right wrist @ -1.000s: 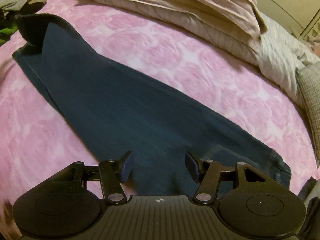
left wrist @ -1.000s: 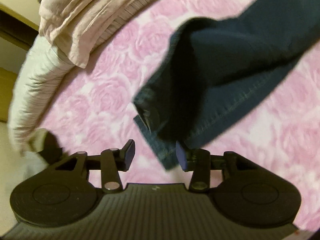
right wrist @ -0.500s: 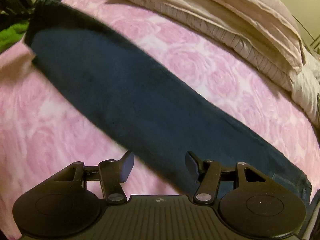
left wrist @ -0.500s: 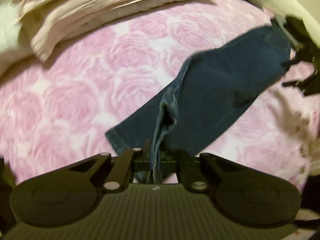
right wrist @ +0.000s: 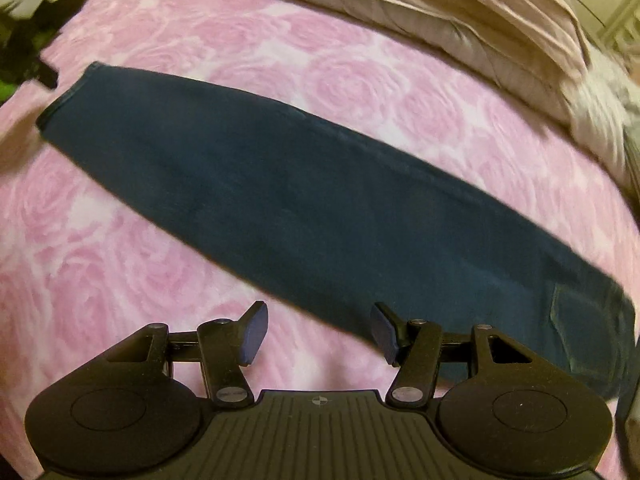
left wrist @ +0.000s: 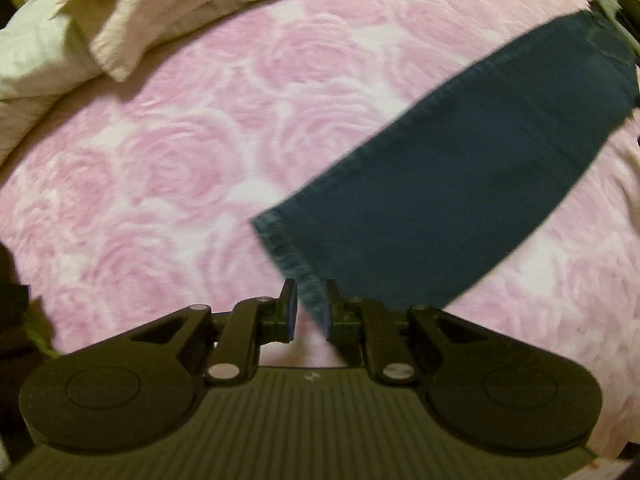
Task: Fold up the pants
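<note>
Dark blue denim pants (right wrist: 300,200) lie folded lengthwise in one long strip across the pink rose bedspread (right wrist: 100,280). The hem end is at the far left and the waist with a back pocket (right wrist: 580,320) at the lower right. My right gripper (right wrist: 318,332) hovers open over the strip's near edge, holding nothing. In the left wrist view the pants (left wrist: 440,200) run from the top right down to my left gripper (left wrist: 308,312). Its jaws stand slightly apart, with the hem corner (left wrist: 288,248) lying between them against the right finger.
Beige pillows and bedding (left wrist: 180,12) are piled along the far side of the bed, also in the right wrist view as pillows (right wrist: 440,12). Dark and green items (right wrist: 16,60) sit at the bed's far left edge. Pink bedspread (left wrist: 160,180) surrounds the pants.
My left gripper, shut on the bunched hem half a second ago, has parted its jaws, and the leg now lies flat. The right gripper stayed open as the strip straightened out.
</note>
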`<state>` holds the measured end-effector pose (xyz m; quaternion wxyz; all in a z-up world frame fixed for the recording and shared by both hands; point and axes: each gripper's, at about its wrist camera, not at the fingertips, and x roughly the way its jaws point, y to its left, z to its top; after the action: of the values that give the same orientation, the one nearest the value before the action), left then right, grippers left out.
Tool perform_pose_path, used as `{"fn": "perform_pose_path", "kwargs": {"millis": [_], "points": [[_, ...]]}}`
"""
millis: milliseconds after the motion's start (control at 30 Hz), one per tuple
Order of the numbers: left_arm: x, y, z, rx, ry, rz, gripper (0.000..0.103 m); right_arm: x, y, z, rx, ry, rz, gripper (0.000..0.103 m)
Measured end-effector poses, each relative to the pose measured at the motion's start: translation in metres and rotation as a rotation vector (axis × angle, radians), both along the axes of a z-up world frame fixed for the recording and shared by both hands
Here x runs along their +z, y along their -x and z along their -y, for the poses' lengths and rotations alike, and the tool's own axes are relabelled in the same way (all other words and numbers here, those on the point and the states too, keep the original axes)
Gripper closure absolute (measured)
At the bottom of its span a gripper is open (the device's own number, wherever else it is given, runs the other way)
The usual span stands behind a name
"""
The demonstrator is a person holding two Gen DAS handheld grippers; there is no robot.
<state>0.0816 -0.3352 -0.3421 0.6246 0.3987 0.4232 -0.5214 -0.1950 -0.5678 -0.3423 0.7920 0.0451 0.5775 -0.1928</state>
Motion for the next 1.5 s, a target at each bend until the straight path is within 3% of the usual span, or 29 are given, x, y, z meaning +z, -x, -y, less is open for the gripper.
{"fn": "perform_pose_path", "kwargs": {"millis": [167,400,633,800,933,1067,1200,1267,1333,1433,1500], "points": [[-0.003,0.034,0.021,-0.036,-0.009,0.006,0.088,0.009,0.025,0.023,-0.079,0.006,0.012,0.049],[0.014,0.087,0.081,-0.041,0.044,0.003,0.083,0.027,0.092,0.1,-0.263,0.036,0.076,0.049],[0.019,0.179,0.184,-0.141,0.094,0.016,0.079,0.034,0.192,0.228,-0.389,0.044,0.153,0.049],[0.001,0.24,0.272,-0.217,0.093,0.012,0.075,0.04,0.246,0.33,-0.401,0.055,0.228,0.049],[-0.023,0.266,0.327,-0.246,0.059,0.003,0.07,0.027,0.264,0.402,-0.407,0.024,0.256,0.049],[-0.046,0.27,0.358,-0.287,-0.007,0.019,0.065,0.002,0.277,0.45,-0.435,-0.099,0.308,0.049],[-0.067,0.258,0.371,-0.293,-0.09,-0.081,0.069,-0.015,0.284,0.464,-0.464,-0.2,0.341,0.05],[-0.07,0.26,0.372,-0.318,-0.118,-0.083,0.074,-0.019,0.289,0.467,-0.484,-0.231,0.365,0.067],[-0.071,0.263,0.372,-0.332,-0.134,-0.074,0.082,-0.022,0.291,0.466,-0.503,-0.261,0.38,0.073],[-0.069,0.265,0.371,-0.358,-0.136,-0.048,0.096,-0.018,0.293,0.468,-0.537,-0.231,0.376,0.1],[-0.06,0.266,0.369,-0.379,-0.113,-0.027,0.099,-0.003,0.293,0.472,-0.551,-0.229,0.402,0.103]]}}
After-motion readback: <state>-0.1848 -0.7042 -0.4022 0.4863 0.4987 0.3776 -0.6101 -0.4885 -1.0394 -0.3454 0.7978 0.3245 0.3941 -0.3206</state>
